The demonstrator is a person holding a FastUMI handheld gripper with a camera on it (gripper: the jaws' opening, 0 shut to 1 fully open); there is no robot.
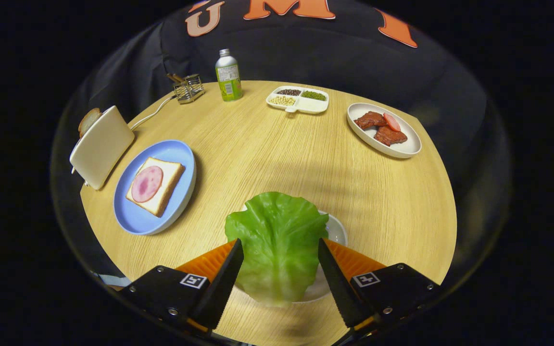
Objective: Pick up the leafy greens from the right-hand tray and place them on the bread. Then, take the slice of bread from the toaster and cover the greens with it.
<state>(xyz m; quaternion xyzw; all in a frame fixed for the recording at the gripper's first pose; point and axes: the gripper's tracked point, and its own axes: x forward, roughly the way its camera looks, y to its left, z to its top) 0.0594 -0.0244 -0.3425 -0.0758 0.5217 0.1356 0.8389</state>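
Your wooden desk [258, 158] carries a toaster [100, 146], blue plate [135, 218], bottle [228, 76], divided dish [298, 100], meat plate [409, 146] and white tray [337, 231].

My lettuce leaf [277, 245] hides most of the white tray [337, 230] beneath; the toaster [101, 146] conceals most of its bread slice [88, 120].

1. bottle [228, 76], standing at the far edge of the table [267, 158]: a green and white label with print too small to read.
2. gripper [281, 250], nearer than the bottle: each finger carries a small white square with a black coded marker, a sign and not words.
3. no other readable text.
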